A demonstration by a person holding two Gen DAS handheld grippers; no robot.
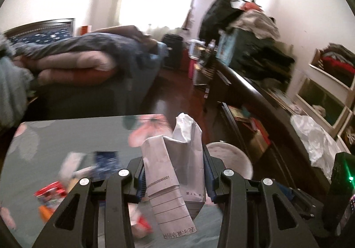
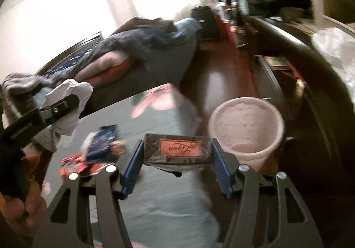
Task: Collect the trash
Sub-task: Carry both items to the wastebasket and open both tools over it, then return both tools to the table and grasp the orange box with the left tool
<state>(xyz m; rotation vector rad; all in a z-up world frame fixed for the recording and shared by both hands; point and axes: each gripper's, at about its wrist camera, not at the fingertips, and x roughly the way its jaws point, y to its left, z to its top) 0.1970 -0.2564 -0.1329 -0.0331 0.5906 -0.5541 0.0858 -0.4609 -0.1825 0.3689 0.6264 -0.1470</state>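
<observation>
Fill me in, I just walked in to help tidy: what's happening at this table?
A person is collecting trash with a tool in each hand. The left tool grips a crumpled printed paper; the right tool clamps a dark box with a red label. A pale pink bin stands on the floor beside the table, where snack wrappers remain.

The pink bin [image 2: 246, 130] stands open-topped just beyond the table [image 2: 159, 119] edge, unobstructed above. Wrappers [image 2: 104, 143] are scattered left; a dark cabinet [image 2: 310, 83] closes off the right.
</observation>
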